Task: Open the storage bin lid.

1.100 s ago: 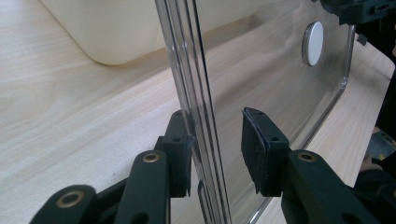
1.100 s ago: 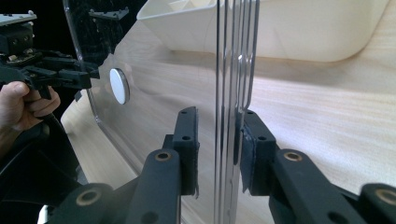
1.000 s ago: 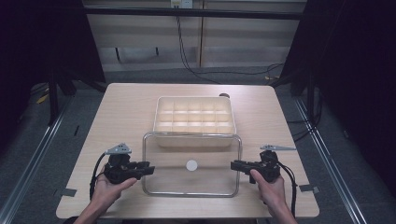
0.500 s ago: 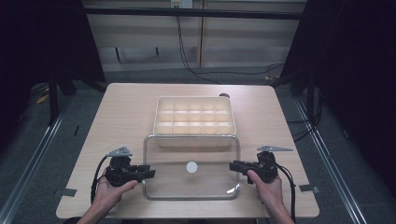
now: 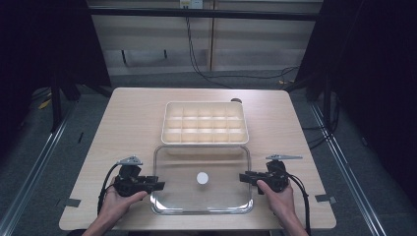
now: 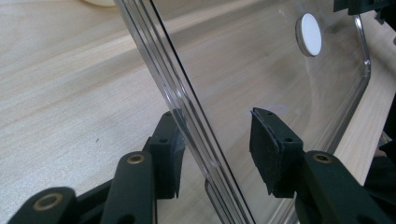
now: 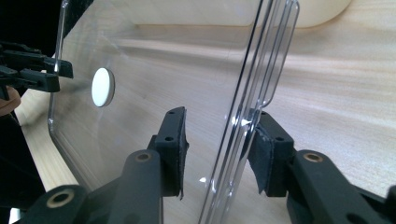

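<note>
A clear plastic lid [image 5: 221,191] with a white disc [image 5: 202,178] at its middle lies flat on the wooden table, just in front of a cream compartment box [image 5: 204,123]. My left gripper [image 5: 160,185] straddles the lid's left rim [image 6: 187,107]. Its jaws have just been opening, and gaps show between its pads and the rim, which runs between them [image 6: 217,123]. My right gripper [image 5: 243,177] straddles the right rim [image 7: 252,84] the same way [image 7: 218,119], also just opening and no longer clamped on the lid. Each gripper view shows the disc [image 6: 310,34] [image 7: 102,87] through the lid.
The box has several empty compartments, with a small dark object [image 5: 236,101] behind its far right corner. Tape marks [image 5: 72,202] [image 5: 324,198] sit near the table's front corners. Bare wood [image 5: 128,123] flanks the box. Cables run on the floor beyond the table.
The lid came toward the person, off the box's front edge, and now lies flat on the table. Both grippers' jaws have opened off its side rims; the hands barely moved.
</note>
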